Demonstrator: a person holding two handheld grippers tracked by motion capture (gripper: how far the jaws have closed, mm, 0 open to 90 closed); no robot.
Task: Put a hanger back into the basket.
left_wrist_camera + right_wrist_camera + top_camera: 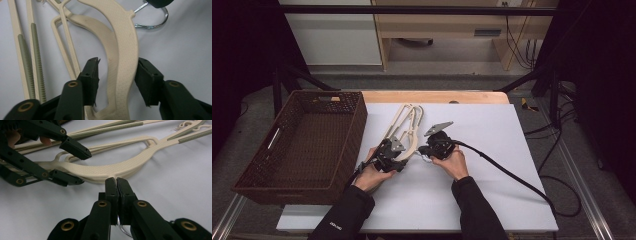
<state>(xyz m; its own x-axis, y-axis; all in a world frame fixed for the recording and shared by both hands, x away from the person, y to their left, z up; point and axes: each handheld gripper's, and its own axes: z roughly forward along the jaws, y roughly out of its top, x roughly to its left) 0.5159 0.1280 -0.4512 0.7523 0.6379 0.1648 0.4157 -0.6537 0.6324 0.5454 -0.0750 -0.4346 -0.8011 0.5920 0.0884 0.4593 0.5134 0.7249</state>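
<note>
Two cream plastic hangers (404,125) lie stacked on the white table (482,165), their arms pointing away from me. My left gripper (118,61) straddles the broad shoulder of the top hanger (125,37). Its jaws stand apart; the left pad (92,72) keeps a gap from the plastic, while the other sits at its edge. My right gripper (116,179) is shut on the hanger's metal hook (152,25), just in front of the neck (112,171). In the high view both grippers, left (399,152) and right (424,150), meet at the hangers' near end.
A dark woven basket (327,93) stands at the table's left edge, close beside the left hand. A black cable (512,175) trails from the right gripper across the table to the right. The wooden table edge (437,96) runs behind the hangers.
</note>
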